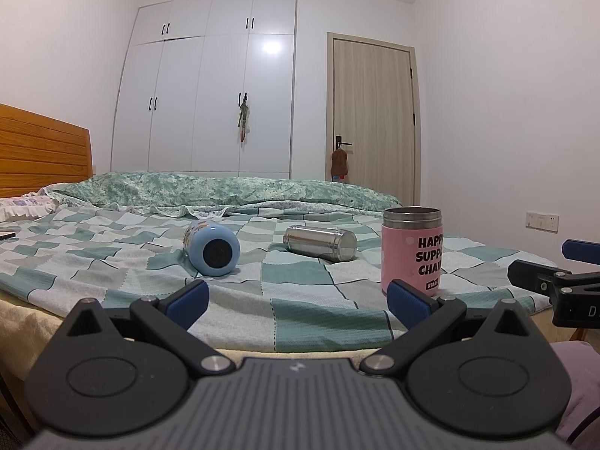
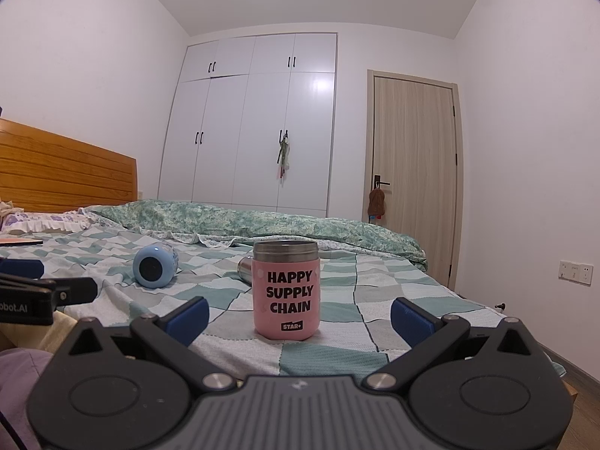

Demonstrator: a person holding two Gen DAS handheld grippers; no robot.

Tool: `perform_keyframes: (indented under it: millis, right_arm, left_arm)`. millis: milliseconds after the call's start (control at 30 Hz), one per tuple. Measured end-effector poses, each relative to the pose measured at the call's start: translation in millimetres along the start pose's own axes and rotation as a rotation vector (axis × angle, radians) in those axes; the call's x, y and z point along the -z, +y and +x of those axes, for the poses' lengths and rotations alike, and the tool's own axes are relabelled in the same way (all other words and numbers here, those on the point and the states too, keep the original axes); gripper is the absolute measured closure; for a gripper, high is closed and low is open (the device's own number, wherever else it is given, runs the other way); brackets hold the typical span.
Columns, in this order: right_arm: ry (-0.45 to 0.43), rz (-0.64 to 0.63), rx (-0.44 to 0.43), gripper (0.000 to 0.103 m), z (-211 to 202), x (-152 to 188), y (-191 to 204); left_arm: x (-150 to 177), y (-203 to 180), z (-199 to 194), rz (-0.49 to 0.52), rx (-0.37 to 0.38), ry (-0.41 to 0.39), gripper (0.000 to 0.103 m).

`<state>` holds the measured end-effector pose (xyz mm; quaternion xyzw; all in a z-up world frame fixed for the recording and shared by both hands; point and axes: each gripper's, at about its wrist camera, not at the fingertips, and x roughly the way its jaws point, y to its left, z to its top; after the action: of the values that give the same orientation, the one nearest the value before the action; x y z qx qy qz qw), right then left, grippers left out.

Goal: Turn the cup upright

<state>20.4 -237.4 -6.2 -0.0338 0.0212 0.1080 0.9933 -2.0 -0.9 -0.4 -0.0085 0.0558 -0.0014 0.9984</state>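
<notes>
A pink cup [image 2: 286, 292] with a steel rim and black lettering stands upright on the checked bedspread [image 2: 360, 300], just ahead of my open, empty right gripper [image 2: 298, 317]. It also shows in the left wrist view [image 1: 411, 249] at the right. A light blue cup [image 1: 212, 248] lies on its side, its base facing me, ahead of my open, empty left gripper [image 1: 298, 302]; in the right wrist view it lies at the left [image 2: 154, 265]. A steel cup [image 1: 320, 242] lies on its side between them, partly hidden behind the pink cup in the right wrist view [image 2: 245, 269].
A rolled green quilt [image 1: 225, 187] lies across the far side of the bed. A wooden headboard [image 1: 41, 157] stands at the left with a pillow [image 1: 22, 206] below it. White wardrobes [image 1: 210, 93] and a door [image 1: 373, 112] stand behind. The bed's near edge is just under both grippers.
</notes>
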Motion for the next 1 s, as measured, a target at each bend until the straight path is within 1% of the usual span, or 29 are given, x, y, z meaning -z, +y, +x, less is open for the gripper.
perform_keyframes:
  millis: [1000]
  right_arm:
    - [0.000, 0.000, 0.000, 0.000, 0.1, 0.1, -0.4]
  left_arm:
    - [-1.9, -0.9, -1.6, 0.000, 0.000, -0.004, 0.000]
